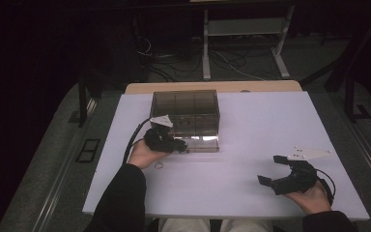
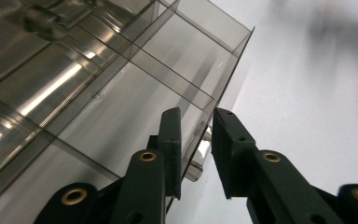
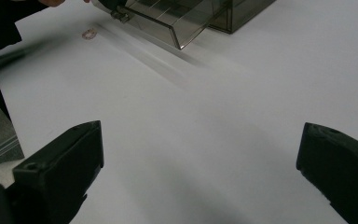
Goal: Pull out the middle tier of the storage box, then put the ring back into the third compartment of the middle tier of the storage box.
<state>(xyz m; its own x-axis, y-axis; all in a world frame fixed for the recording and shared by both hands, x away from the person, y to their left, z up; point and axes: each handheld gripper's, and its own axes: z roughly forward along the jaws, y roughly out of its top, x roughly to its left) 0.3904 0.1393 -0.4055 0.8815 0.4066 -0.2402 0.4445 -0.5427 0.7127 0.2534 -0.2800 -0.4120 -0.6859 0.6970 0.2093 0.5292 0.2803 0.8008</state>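
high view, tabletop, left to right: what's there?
Left tongs at the front of the clear drawer box, small ring on the table just below them → right tongs.

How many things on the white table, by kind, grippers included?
Clear drawer box: 1
Small ring: 1
Grippers: 2, left gripper at the box's pulled-out drawer, right gripper resting on the table
Total: 4
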